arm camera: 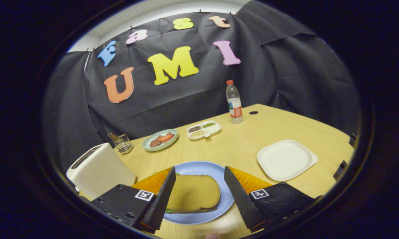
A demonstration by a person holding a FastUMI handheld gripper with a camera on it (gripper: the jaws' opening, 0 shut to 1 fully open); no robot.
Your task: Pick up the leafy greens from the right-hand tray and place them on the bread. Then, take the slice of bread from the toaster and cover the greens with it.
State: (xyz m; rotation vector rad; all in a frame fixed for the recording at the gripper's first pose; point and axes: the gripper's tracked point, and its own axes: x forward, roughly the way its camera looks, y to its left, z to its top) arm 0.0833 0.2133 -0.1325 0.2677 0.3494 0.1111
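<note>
Broadly, a wooden table (pixel 239 146) is seen, with a white toaster (pixel 98 171) beside the fingers to the left and a white tray (pixel 285 159), bare, ahead to the right. Between the spread fingers, a blue plate (pixel 199 169) carries a slice of bread (pixel 193 193), under whose near edge a sliver of greens (pixel 169 210) is glimpsed. The gripper (pixel 199 197) is held apart, nothing gripped. The bread is judged light, soft and easily crushed, best taken gently by opposite crust edges; the greens look limp and thin. No bread can be made out in the toaster's slot.
</note>
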